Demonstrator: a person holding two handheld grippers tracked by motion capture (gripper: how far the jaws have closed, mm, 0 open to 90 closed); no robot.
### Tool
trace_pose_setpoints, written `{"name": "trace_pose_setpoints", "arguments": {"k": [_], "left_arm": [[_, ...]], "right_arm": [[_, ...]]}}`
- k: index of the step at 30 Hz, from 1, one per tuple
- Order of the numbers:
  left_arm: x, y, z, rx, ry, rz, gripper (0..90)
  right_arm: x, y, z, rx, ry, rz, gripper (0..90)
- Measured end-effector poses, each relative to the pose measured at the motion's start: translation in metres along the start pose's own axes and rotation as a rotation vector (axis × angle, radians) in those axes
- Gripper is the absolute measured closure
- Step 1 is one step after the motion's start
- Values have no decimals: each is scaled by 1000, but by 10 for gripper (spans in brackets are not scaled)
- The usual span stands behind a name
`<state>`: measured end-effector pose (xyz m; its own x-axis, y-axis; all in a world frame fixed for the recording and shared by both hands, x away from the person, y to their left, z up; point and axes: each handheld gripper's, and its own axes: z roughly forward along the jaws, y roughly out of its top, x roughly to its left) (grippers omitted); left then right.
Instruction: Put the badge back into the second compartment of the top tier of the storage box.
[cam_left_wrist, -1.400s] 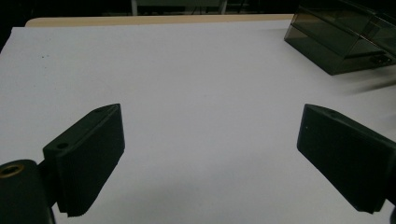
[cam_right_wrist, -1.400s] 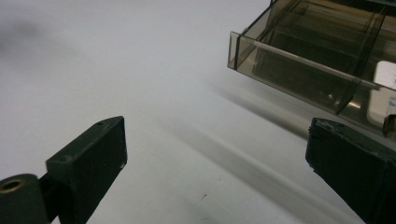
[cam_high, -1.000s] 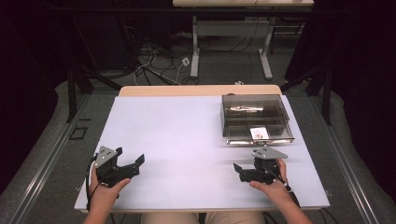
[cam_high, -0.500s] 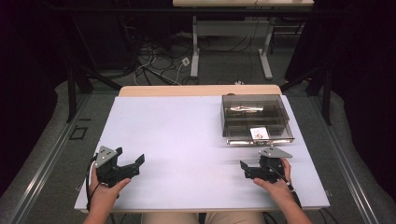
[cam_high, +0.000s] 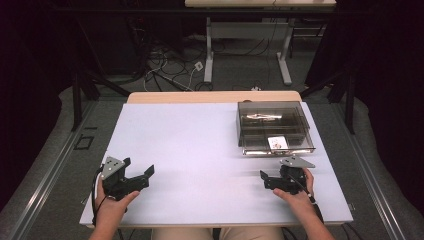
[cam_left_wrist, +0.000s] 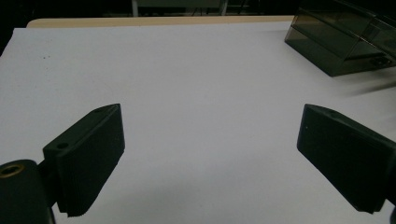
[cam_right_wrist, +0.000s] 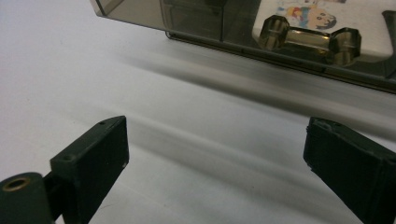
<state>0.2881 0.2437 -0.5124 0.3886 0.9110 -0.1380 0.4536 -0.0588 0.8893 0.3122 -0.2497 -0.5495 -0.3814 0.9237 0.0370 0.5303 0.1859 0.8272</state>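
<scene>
A smoky translucent drawer box (cam_high: 272, 125) stands at the table's right rear, with a white picture card (cam_high: 277, 142) inside near its front. My right gripper (cam_high: 274, 175) rests just in front of it, open and holding nothing. In the right gripper view the open gripper (cam_right_wrist: 217, 133) faces the drawer's clear handle (cam_right_wrist: 308, 37) and the card (cam_right_wrist: 327, 16) behind it. My left gripper (cam_high: 139, 167) sits at the front left of the table, also open and holding nothing. From the left gripper view, the gripper (cam_left_wrist: 210, 126) looks across the bare sheet to the box (cam_left_wrist: 345, 42) at far right.
The white table top (cam_high: 200, 145) has a wooden strip (cam_high: 215, 96) along its far edge. Beyond it, cables (cam_high: 165, 75) lie on the floor and another table's legs (cam_high: 285, 60) stand. Dark frame posts (cam_high: 77, 95) flank both sides.
The right hand has edged its gripper a little to the right and toward the box, turning slightly. The left gripper has stayed where it was.
</scene>
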Motion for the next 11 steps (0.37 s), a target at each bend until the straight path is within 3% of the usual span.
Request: {"name": "trace_pose_setpoints", "arguments": {"k": [11], "left_arm": [[1, 0, 1, -1, 3, 3, 77]], "right_arm": [[0, -1, 2, 11, -2, -10, 66]]}}
